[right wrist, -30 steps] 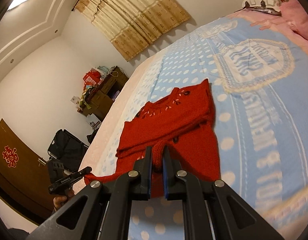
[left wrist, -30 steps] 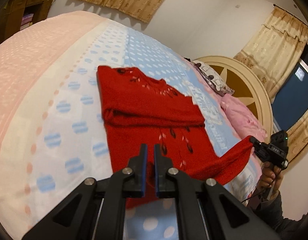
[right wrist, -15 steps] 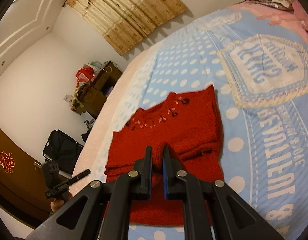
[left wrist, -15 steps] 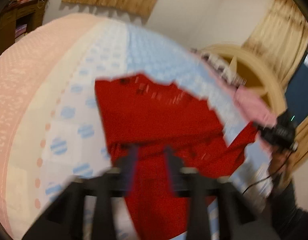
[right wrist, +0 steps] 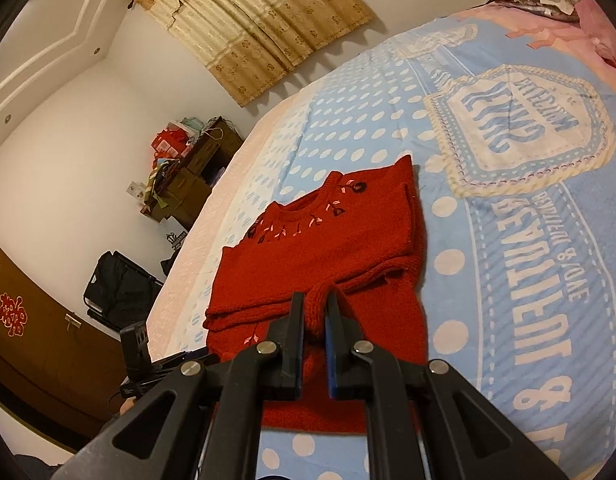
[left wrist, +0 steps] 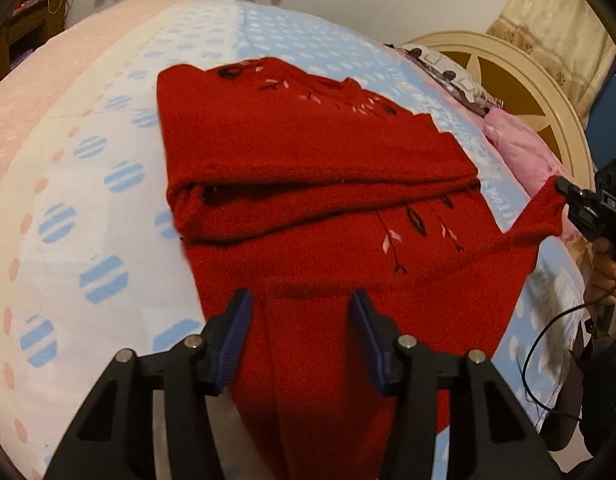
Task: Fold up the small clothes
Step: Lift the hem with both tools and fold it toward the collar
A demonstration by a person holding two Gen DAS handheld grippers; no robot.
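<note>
sweater (left wrist: pixel 308 152): red knit with small flower embroidery, lying on the bedspread (left wrist: pixel 108 184); upper part already doubled over the body, one sleeve drawn off sideways toward the headboard (left wrist: pixel 528 92).
handling: judged soft, limp and fairly light; thick yarn likely grippy, not slippery, but stretchy and prone to sagging when lifted by one point (no fragile parts visible).
left gripper (left wrist: pixel 300 328): jaws spread wide, grasping nothing, hovering over the sweater's near hem with red cloth showing between the pads.
right gripper (right wrist: pixel 312 320): jaws clenched on the sleeve cuff (right wrist: pixel 314 312), a bunched roll of knit pinched between them; seen from the left wrist, cuff held up off the bedspread, sleeve taut from the sweater's side.
where to hold: probably at ribbed edges, cuff and hem, where the knit is doubled and firmer; a pinch mid-panel likely just stretches the fabric.
risk: pulling the sleeve hard could drag the folded upper layer askew.
</note>
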